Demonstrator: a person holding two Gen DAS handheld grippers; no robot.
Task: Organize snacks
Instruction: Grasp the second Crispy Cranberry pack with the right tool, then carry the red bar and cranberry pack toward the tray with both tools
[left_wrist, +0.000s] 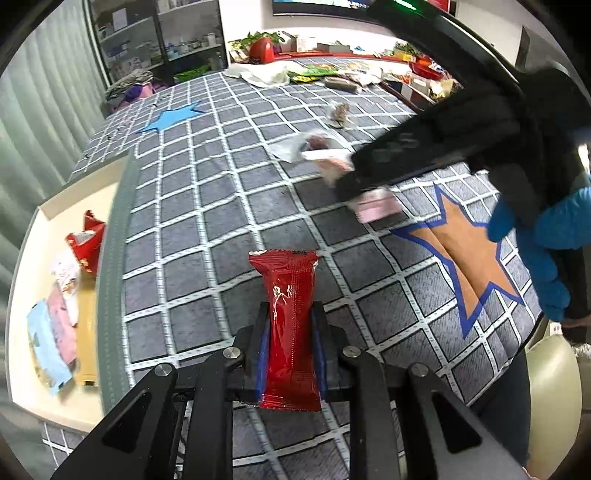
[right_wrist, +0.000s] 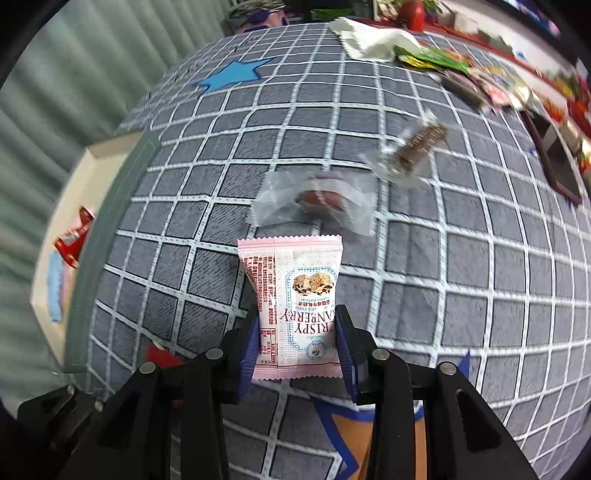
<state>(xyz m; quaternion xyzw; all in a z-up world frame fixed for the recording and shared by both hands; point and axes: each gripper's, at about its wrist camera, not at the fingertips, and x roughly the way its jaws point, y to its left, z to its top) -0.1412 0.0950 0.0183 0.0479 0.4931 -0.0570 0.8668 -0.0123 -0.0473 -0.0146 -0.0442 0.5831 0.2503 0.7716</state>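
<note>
Tray (left_wrist: 62, 206) contents clear (left view); pink packet (right_wrist: 297, 310) label only right

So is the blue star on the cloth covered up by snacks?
No, the blue star lies bare on the checked cloth, and the nearest clear-wrapped snack sits well apart from it.

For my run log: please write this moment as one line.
left gripper: red packet | right gripper: pink packet | tray: unreached

I work over a table under a grey grid-patterned cloth (left_wrist: 221, 192). Pale pleated curtains (left_wrist: 40, 110) hang to my left. A glass-fronted shelf cabinet (left_wrist: 155, 37) stands beyond.
</note>
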